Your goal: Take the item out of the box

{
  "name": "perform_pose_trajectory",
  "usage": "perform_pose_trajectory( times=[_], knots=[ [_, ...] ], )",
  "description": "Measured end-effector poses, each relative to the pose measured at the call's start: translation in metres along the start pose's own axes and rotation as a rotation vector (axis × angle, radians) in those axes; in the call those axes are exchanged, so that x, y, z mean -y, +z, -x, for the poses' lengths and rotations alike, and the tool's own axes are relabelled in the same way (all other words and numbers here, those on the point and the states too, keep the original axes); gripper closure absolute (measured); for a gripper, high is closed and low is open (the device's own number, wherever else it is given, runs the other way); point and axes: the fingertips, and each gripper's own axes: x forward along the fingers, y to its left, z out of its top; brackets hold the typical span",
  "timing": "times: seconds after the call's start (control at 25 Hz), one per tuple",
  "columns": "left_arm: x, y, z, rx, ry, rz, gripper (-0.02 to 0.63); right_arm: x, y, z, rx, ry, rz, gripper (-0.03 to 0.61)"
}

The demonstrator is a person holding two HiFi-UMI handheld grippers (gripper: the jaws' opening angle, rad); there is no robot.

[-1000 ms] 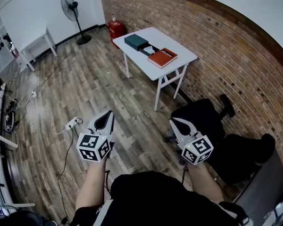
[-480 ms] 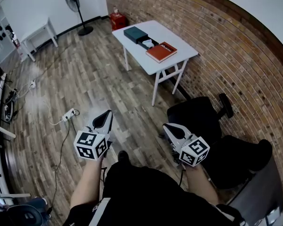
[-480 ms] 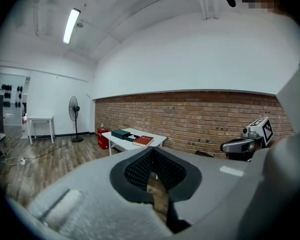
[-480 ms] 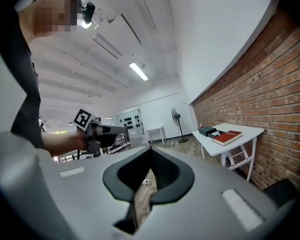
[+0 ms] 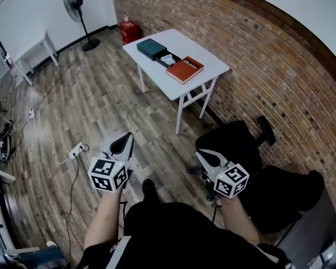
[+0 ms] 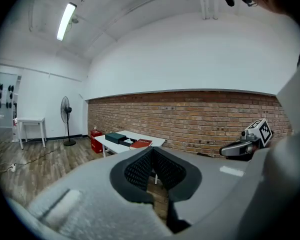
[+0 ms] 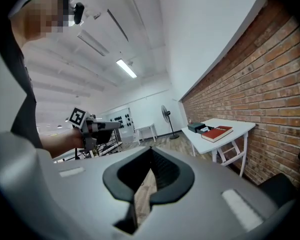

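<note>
Approach only: surface (image 5: 210,65) w/ box (image 5: 151,48) is seen shifted slightly in head view vs. 1 s ago, still well apart from both tools. L hand-held gripper (image 5: 124,143) and R hand-held gripper (image 5: 205,155) are held closed, empty. Item (image 5: 168,59) is judged untouched in the box.

Dark green box (image 5: 150,47) flat on white table (image 5: 213,66), drawer slid open, pale item (image 5: 168,59) inside

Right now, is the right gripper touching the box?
Apart. Head view: the right gripper is held near the person, with floor between it and the box.
</note>
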Motion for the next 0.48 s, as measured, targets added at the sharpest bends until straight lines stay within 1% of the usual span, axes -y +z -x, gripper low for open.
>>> perform_pose_trajectory(
  times=[0.28,0.48],
  knots=[
    [-0.061,0.015,-0.055,-0.021,-0.033,0.005,0.609,0.029,0.015,-0.062,-0.015,-0.036,-0.027,0.581],
    [-0.095,0.012,-0.090,-0.050,-0.067,0.002,0.608,0.047,0.015,-0.098,-0.041,-0.071,-0.056,0.581]
  ],
)
